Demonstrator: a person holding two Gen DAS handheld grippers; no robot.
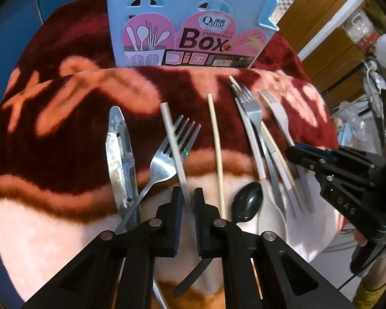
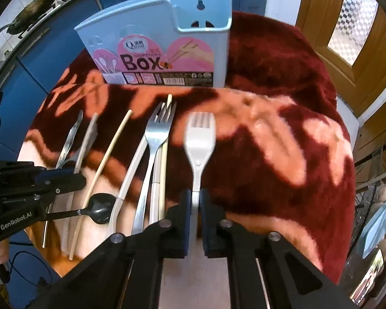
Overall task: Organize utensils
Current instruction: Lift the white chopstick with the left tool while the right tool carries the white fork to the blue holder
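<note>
Both pairs of jaws are pinched shut on a utensil. The right gripper [image 2: 195, 200] clamps the handle of a white fork [image 2: 199, 139], tines pointing away toward the box; the left gripper [image 1: 187, 200] clamps a grey chopstick [image 1: 173, 139] near its lower end, the stick lying across the tines of a steel fork [image 1: 167, 159].

The red and pink blanket [image 2: 283, 134] covers the whole work surface. At its far edge stands the light blue chopstick box [image 2: 167, 38], upright, its label facing the cameras, and no utensil shows in it. Between box and grippers the rest lie loose in rough rows: a steel knife [image 1: 119, 154], a bamboo chopstick [image 1: 216, 154], a cluster of white-handled forks [image 1: 254, 134], a black spoon [image 1: 247, 202].

The step in hand looks like the pick-up, two pieces gripped at once and neither clearly raised off the blanket. Next comes lifting each clear without dragging its neighbours, the steel fork especially, then turning it upright over the box's open top and lowering it in.
</note>
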